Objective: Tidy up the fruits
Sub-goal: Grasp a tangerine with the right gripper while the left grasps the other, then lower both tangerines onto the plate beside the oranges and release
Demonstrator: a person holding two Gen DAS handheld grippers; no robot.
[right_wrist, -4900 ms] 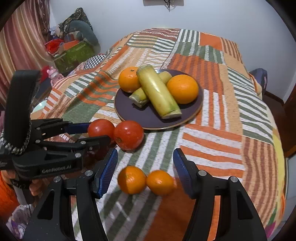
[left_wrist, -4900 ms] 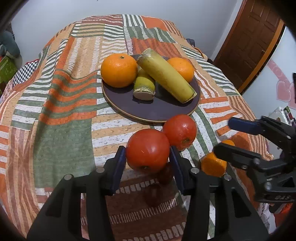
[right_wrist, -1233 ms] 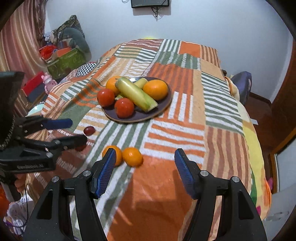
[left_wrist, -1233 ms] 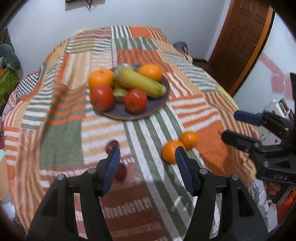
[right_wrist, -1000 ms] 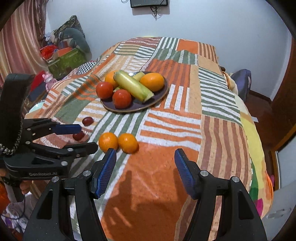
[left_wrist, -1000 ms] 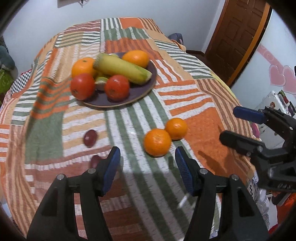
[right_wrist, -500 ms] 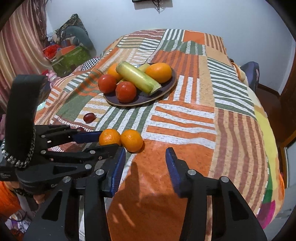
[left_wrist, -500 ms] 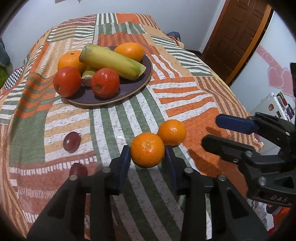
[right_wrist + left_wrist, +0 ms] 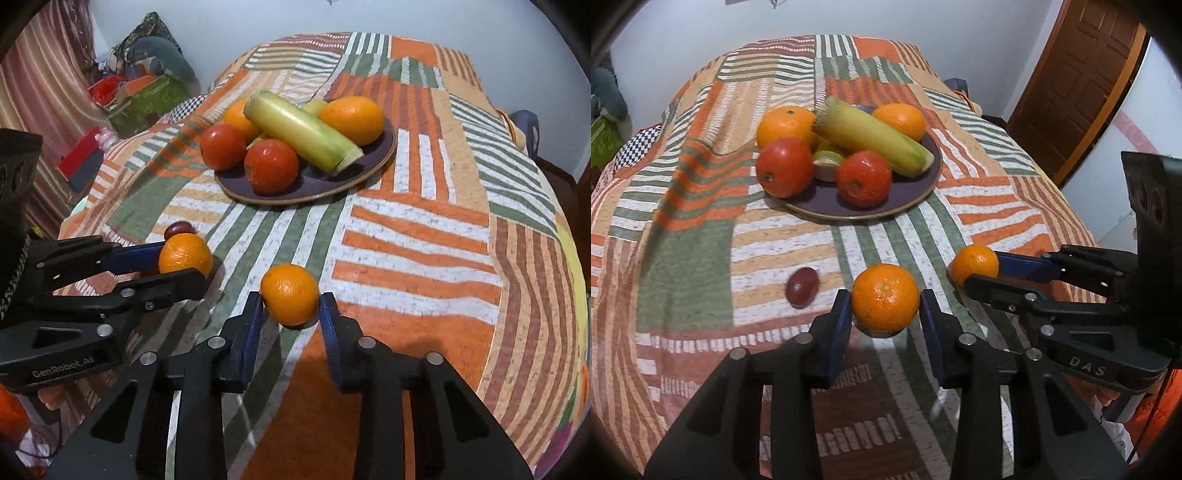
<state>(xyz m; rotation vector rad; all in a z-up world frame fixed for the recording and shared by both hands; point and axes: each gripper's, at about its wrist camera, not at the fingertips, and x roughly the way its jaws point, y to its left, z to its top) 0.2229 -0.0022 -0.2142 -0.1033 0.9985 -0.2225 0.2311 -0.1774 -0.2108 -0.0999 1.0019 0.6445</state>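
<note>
My left gripper (image 9: 884,312) is shut on a small orange mandarin (image 9: 885,297) and holds it just above the striped cloth. My right gripper (image 9: 290,308) is shut on a second mandarin (image 9: 290,294). Each gripper also shows in the other view, the right gripper (image 9: 979,271) with its mandarin (image 9: 975,261) and the left gripper (image 9: 181,262) with its mandarin (image 9: 185,255). Farther back, a dark plate (image 9: 908,192) holds two tomatoes (image 9: 863,178), two oranges (image 9: 785,123) and a long yellow-green fruit (image 9: 871,142).
A dark red grape (image 9: 801,281) lies on the cloth left of my left gripper; it also shows in the right wrist view (image 9: 179,228). The striped cloth (image 9: 701,236) covers a rounded surface that drops off at its edges. Boxes and clutter (image 9: 144,96) stand at the far left.
Both grippers moved forward and closed on the two mandarins, which now sit between the fingers, slightly lifted. Earlier the tomatoes were moved from the cloth onto the plate.
</note>
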